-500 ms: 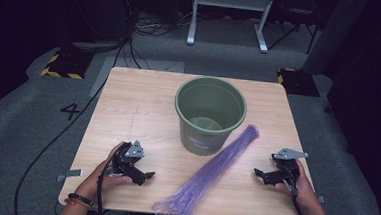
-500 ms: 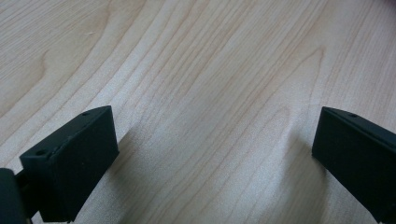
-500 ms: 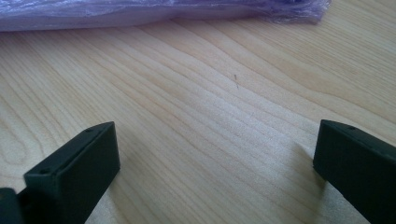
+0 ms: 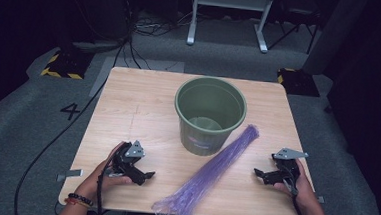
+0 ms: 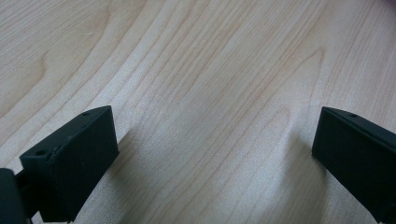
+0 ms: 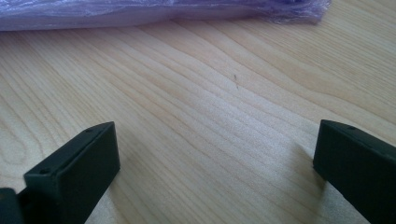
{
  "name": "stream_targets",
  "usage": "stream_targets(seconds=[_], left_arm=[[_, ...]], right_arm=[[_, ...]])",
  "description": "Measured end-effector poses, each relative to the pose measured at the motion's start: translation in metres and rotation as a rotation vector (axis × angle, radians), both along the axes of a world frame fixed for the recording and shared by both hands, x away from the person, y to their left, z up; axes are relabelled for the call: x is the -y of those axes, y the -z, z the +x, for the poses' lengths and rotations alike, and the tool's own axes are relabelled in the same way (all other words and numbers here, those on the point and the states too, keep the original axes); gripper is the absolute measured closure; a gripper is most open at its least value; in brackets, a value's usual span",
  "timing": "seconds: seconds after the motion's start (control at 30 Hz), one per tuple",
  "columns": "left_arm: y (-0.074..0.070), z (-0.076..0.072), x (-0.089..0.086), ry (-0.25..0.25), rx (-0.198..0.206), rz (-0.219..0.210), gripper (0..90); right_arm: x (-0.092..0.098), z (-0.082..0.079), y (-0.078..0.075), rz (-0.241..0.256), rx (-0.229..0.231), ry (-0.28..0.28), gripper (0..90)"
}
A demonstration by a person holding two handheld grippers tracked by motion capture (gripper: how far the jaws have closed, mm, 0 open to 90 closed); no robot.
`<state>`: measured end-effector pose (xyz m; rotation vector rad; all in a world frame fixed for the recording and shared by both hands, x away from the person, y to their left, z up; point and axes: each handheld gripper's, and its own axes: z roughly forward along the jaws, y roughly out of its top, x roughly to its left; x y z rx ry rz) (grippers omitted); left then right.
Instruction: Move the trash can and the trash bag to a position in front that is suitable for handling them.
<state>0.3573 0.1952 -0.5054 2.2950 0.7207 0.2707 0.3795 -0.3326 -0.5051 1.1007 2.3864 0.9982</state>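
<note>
A green plastic bucket stands upright at the middle of the wooden table. A long folded purple plastic bag lies diagonally from the bucket's right side down to the front edge. My left gripper rests on the table at the front left, open, jaws pointing right toward the bag. At the front right, my right gripper is open too and points left at the bag. The right gripper view has the purple bag along its top, with bare wood between the jaws. The left gripper has only wood grain ahead.
Grey carpet surrounds the table, with a "4" marked at the left. Cables run over the floor at the left and back. A white stand is behind the table, and yellow-black striped bases sit at both far corners.
</note>
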Motion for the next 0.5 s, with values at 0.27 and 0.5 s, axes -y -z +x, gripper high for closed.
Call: stream_targets(seconds=[0.27,0.5], left_arm=[[0.0,0.0,0.0,0.0,0.0,0.0,0.0],[0.0,0.0,0.0,0.0,0.0,0.0,0.0]], right_arm=[[0.0016,0.0016,-0.0006,0.007,0.008,0.03,4.7],[0.0062,0.0041,-0.0036,0.01,0.029,0.078,15.7]])
